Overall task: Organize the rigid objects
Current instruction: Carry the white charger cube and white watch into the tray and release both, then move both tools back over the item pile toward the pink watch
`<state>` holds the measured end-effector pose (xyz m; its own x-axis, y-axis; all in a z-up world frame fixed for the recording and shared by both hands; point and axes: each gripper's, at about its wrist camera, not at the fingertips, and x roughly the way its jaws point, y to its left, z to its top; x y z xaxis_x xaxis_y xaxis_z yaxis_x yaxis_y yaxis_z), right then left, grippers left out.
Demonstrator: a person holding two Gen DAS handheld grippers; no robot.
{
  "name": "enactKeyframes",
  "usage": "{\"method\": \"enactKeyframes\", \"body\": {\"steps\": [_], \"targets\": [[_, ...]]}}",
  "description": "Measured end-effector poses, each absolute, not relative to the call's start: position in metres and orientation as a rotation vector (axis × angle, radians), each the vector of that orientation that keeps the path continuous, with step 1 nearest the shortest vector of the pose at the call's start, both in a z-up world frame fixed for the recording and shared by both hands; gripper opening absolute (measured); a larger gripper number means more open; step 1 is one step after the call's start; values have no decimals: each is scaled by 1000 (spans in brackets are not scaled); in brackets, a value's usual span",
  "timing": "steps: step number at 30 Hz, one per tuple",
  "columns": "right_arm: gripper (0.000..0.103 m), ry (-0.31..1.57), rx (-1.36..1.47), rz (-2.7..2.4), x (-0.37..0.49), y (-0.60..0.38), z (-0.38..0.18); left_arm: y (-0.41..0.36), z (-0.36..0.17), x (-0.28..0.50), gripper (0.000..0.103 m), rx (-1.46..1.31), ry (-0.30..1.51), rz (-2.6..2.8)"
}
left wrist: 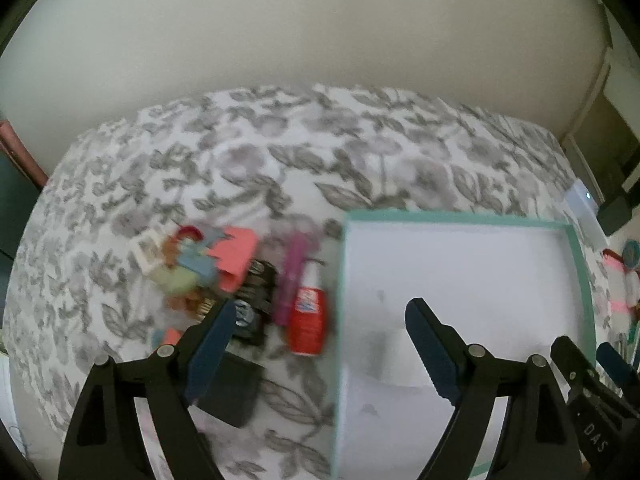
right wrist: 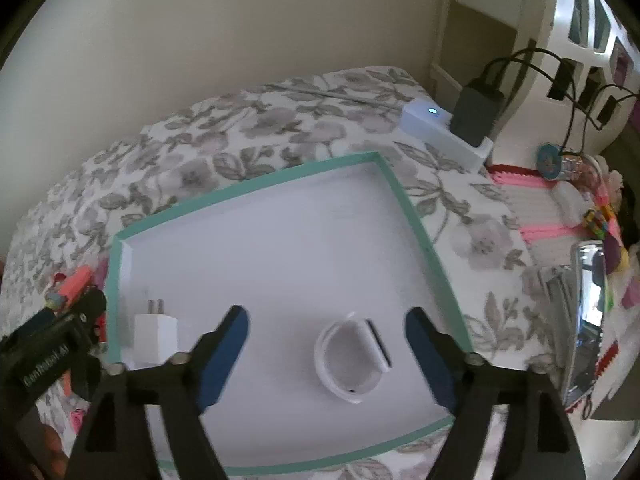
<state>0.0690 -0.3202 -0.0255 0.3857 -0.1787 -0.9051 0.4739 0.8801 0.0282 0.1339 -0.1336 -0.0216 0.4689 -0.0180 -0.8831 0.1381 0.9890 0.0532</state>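
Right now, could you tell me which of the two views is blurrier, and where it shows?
Left wrist view: clearly smeared, the red bottle and its neighbours streaked. Right wrist view: sharper, the white charger in the teal-rimmed tray crisp. Both bend at the fisheye edges.

A shallow white tray (right wrist: 256, 240) with a teal rim lies flat on the floral bed. Inside rest a white plug adapter (right wrist: 155, 336) and a white curved holder (right wrist: 352, 356), apart. Beside the tray lies a red bottle (left wrist: 308, 316) among small colourful items.

Home bedroom: floral bedspread (left wrist: 280, 152), plain wall (left wrist: 300, 32), charger clutter (right wrist: 480, 104).
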Motion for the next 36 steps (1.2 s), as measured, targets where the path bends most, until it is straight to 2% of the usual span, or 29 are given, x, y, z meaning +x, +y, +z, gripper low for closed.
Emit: {"method": "enactKeyframes", "body": {"steps": [2, 5, 19, 29, 30, 31, 32, 36], "targets": [[87, 1091, 302, -402, 69, -315, -25, -122, -14, 136, 87, 127, 1048, -92], [103, 1076, 291, -376, 70, -308, -25, -102, 1, 138, 87, 152, 989, -74], [103, 974, 266, -237, 73, -259, -1, 57, 53, 139, 87, 150, 858, 173], [103, 945, 214, -10, 75, -172, 12, 152, 24, 109, 88, 3, 925, 245], [103, 942, 207, 9, 74, -163, 12, 161, 19, 105, 89, -23, 934, 250], [103, 942, 191, 32, 75, -151, 12, 167, 15, 101, 99, -44, 944, 253], [103, 944, 175, 46, 75, -143, 11, 174, 11, 96, 103, -65, 956, 255], [103, 981, 90, 99, 77, -109, -1, 192, -9, 83, 103, -136, 993, 239]]}}
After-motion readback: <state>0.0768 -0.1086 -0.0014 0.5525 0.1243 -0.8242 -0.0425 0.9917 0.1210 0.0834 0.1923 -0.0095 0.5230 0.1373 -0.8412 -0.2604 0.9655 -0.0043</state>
